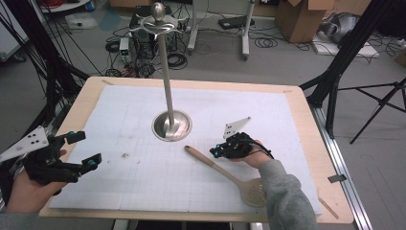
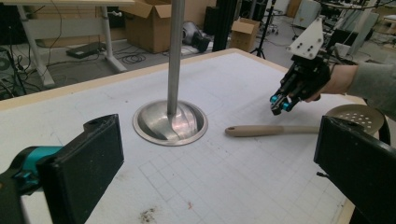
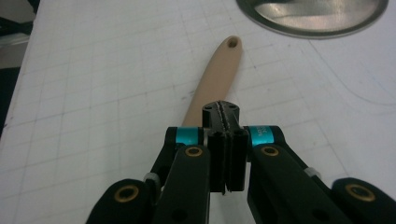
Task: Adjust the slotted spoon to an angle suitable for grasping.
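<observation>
A wooden slotted spoon (image 1: pixel 230 174) lies flat on the white gridded mat (image 1: pixel 143 187) toward the desk's near right corner. Its perforated bowl points at the near edge, and its handle (image 3: pixel 212 84) runs up-left toward the middle, ending in a small hanging hole.

Above the handle's middle sits the right gripper (image 1: pixel 216 152), held in a grey-sleeved hand (image 1: pixel 253 155). Its 2 jaws are pressed together with nothing between them, the tips just over the handle; whether they touch it cannot be told.

Just beyond the handle's tip stands a metal stand (image 1: pixel 171 125), a round dished base with 1 tall upright pole rising from it, near the mat's centre.

The left gripper (image 1: pixel 84 150) hovers by the desk's near left edge, its jaws spread wide and empty, well apart from the spoon.
</observation>
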A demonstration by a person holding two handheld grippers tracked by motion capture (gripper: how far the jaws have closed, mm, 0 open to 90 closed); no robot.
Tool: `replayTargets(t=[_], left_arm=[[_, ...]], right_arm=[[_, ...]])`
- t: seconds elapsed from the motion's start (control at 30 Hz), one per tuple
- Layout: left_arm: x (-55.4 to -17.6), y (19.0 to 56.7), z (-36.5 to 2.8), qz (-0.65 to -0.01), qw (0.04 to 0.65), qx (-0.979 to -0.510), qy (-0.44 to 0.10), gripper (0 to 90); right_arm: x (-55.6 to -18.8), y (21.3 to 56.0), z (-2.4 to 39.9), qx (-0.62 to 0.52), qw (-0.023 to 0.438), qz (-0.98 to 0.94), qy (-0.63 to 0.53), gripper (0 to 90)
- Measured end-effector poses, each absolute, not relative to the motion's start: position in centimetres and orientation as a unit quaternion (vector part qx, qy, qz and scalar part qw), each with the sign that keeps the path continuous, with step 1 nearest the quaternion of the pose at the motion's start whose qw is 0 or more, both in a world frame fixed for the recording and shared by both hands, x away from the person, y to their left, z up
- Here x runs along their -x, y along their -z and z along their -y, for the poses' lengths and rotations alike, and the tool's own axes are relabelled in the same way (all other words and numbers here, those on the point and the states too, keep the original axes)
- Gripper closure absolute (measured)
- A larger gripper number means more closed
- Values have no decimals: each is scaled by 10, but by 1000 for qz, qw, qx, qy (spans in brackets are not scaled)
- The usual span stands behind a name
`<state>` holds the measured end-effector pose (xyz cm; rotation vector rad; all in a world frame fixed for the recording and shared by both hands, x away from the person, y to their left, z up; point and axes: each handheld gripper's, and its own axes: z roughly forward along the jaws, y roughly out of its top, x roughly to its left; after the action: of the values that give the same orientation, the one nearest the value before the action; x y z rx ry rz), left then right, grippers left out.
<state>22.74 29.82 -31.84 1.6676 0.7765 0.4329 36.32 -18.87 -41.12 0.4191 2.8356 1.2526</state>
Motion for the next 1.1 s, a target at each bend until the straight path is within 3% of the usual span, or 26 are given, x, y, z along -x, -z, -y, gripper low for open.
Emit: replayTargets(t=[0.2,0.7,1.1], left_arm=[[-226,318,-295,-331,588,-714,-185,18],[-229,320,-292,-331,583,-720,-182,18],[-228,319,-293,-331,584,-718,-183,19]], right_arm=[[-343,400,199,-118,-5,-913,-390,900],[-318,419,215,-73,-76,-942,-317,900],[-323,417,230,-68,-66,-949,-300,900]])
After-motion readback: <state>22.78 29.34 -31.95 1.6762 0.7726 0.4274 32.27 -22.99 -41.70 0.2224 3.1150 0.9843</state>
